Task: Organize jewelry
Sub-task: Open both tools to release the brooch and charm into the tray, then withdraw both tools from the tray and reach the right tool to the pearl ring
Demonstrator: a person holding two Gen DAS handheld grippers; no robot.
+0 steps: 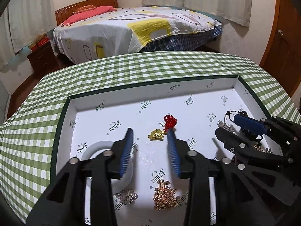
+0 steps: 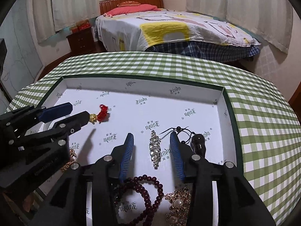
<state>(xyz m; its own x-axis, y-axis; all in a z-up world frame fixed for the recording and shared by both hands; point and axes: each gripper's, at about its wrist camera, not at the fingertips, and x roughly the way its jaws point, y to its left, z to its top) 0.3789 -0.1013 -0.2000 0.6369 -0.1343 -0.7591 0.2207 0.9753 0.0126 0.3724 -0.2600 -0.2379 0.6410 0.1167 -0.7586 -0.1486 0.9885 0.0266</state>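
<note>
A shallow white box tray (image 1: 72, 101) with dark green outer walls and printed lettering sits on a desk (image 1: 131, 66) covered in green-and-white checked cloth.

The left wrist view shows the left tongs (image 1: 150, 131) spread wide and holding nothing, hovering over a gold charm (image 1: 156, 134) tied to a glossy red knot (image 1: 170, 121); the right fingertip is just beside the knot. Nearer lie a translucent white bangle (image 1: 97, 146), a silvery flower brooch (image 1: 126, 197) and a heap of gold chain (image 1: 164, 196), the first two unseen in the other view.

The right wrist view shows the right tongs (image 2: 152, 137) also wide apart and empty, straddling a long sparkling rhinestone clip (image 2: 155, 148). Just right of them, a smooth dark gourd pendant (image 2: 198, 144) hangs on a thin black cord. Nearest the camera lie a loop of round maroon beads (image 2: 150, 188) and a gold filigree brooch with pearls (image 2: 178, 203).

A bed (image 2: 169, 30) with a patterned sheet stands beyond the desk.
</note>
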